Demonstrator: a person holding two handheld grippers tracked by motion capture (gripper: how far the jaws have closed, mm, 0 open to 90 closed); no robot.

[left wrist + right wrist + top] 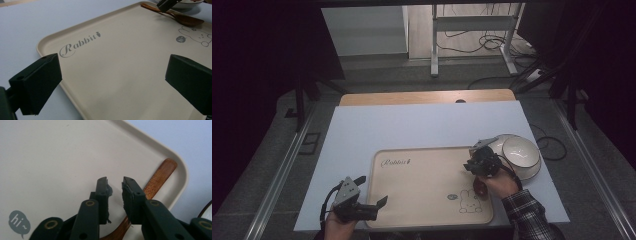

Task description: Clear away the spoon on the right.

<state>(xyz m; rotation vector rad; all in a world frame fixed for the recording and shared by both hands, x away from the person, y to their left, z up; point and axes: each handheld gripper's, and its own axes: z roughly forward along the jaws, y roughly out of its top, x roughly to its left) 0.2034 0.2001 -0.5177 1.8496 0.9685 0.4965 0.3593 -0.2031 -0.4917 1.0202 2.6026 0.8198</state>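
**Wooden spoon at the tray's right edge, right gripper above it**

The wooden spoon (156, 181) lies on the tray (422, 200), along the tray's right rim, with its handle end reaching into the tray's far right corner and its bowl end (188, 20) nearer the printed rabbit (469, 201). It rests flat, touching the tray floor; the raised rim beside it blocks any sideways slide off the tray.

The right gripper (115, 187) hangs just above the spoon's handle. Its jaws stand slightly apart, with a narrow gap between them, and clamp nothing. The handle lies under and beside the right-hand jaw, not between the two.

The left gripper (372, 207) sits at the tray's near left corner, jaws wide apart over the tray floor, holding nothing. This position likely steadies or guards the tray.

Two stacked bowls (519, 152) stand just off the tray's far right corner, near the right gripper. Open room lies across the tray's middle and left; the tight zone is between rim and bowls.
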